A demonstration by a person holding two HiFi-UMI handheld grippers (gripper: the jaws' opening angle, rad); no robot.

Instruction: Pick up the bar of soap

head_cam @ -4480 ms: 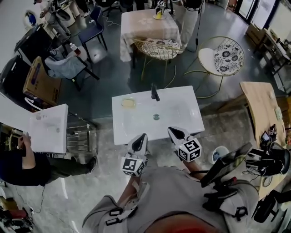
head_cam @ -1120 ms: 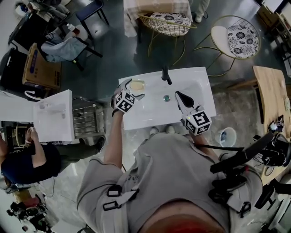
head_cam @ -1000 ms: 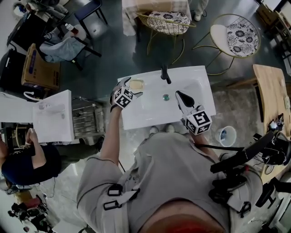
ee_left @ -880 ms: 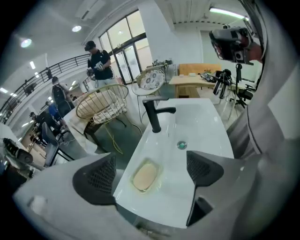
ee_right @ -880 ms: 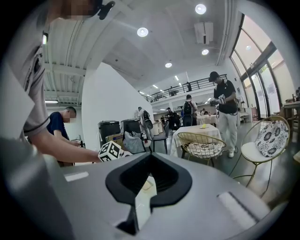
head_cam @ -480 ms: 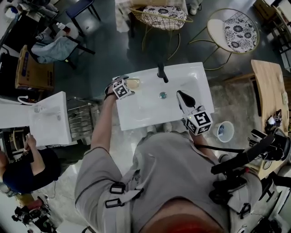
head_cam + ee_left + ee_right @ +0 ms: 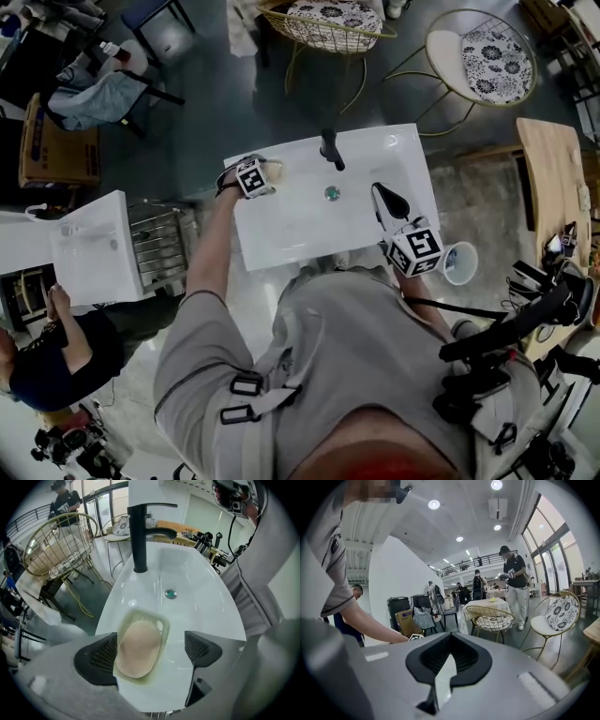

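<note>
Soap lies untouched between the wide, just-narrowing jaws of the left gripper, now lowered to the sink; right gripper stays pressed together.

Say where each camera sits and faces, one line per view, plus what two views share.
Head view: on the person's head, facing steeply down at the sink; shows torso, left arm, left gripper, right gripper.
Left gripper view: on that gripper, facing down between open jaws, just been closing, at the soap between them; torso at right.
Right gripper view: on that gripper, facing about level across the room over shut jaws; left arm at left.
Shared: head and left gripper views show soap, tap, sink.
</note>
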